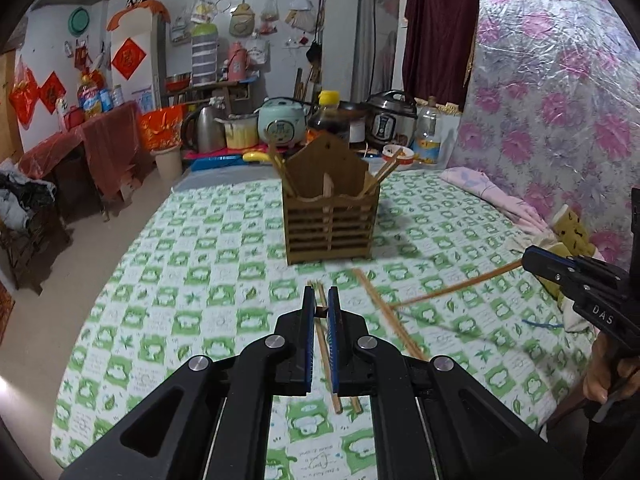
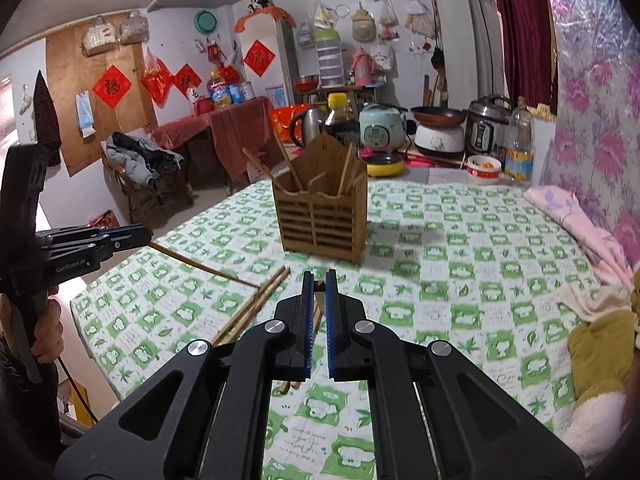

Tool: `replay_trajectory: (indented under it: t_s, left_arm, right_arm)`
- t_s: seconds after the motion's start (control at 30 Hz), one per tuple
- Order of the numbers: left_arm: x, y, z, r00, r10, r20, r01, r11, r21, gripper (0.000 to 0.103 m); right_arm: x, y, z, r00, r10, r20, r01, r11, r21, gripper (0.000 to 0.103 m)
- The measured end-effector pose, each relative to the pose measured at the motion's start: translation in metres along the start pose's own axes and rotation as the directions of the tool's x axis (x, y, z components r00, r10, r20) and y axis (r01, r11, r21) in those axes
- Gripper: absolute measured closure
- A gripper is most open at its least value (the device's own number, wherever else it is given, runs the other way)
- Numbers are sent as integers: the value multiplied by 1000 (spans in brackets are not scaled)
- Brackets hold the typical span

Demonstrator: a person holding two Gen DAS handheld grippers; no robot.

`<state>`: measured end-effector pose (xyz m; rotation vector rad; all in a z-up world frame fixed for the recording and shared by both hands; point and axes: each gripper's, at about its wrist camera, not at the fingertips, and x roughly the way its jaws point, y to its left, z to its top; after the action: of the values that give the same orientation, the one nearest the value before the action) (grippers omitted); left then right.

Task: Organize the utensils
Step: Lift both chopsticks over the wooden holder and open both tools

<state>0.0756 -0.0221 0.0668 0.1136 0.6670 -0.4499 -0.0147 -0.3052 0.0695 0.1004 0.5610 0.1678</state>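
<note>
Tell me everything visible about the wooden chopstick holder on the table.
The wooden chopstick holder is a brown box with slatted, horizontally slotted front walls and a taller, peaked back panel with a small hole near its top. A vertical strip divides the front, and inside it looks split into compartments. It stands upright on the green-and-white checked tablecloth, near the table's far end. Several chopsticks lean out of it at angles. Neither hand-held gripper touches it.

The chopstick point(image 1: 452, 290) in the right claw point(image 1: 528, 258) is motion-blurred; its gripped end is hidden
</note>
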Motion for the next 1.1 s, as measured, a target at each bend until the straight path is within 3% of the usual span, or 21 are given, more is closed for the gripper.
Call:
replay_trajectory:
  t_s: [0.3, 0.43, 0.5, 0.57, 0.6, 0.63, 0.8, 1.03, 1.1]
  left_arm:
    - [0, -11, 42, 999, -25, 36, 23, 999, 43, 97]
    - [8, -10, 46, 999, -51, 9, 50, 998, 36, 97]
    - [13, -6, 35, 998, -61, -20, 61, 998, 19, 95]
    - [21, -4, 14, 996, -59, -73, 60, 998, 18, 82]
    - [26, -4, 0, 993, -55, -101, 56, 998, 10, 66]
    - [30, -5, -16, 990, -54, -128, 54, 999, 0, 62]
    - [40, -29, -89, 972, -49, -230, 70, 994, 83, 61]
    - [56, -38, -142, 948, -72, -311, 104, 991, 88, 60]
    - [55, -38, -145, 959, -72, -276, 101, 991, 93, 68]
  right_arm:
    - [-5, 6, 26, 999, 7, 47, -6, 1000, -28, 97]
    - [-2, 7, 32, 998, 21, 57, -20, 999, -26, 97]
    - [-1, 7, 31, 998, 30, 54, -28, 999, -23, 97]
    - [1, 6, 29, 998, 35, 49, -34, 999, -21, 97]
    - [1, 6, 28, 998, 36, 47, -35, 999, -19, 97]
    - [2, 5, 27, 998, 37, 44, -36, 999, -16, 97]
    - [-1, 5, 24, 998, 34, 45, -34, 999, -15, 97]
    - [-5, 2, 18, 998, 36, 48, -37, 999, 6, 97]
    - [-6, 1, 17, 998, 35, 49, -36, 999, 9, 97]
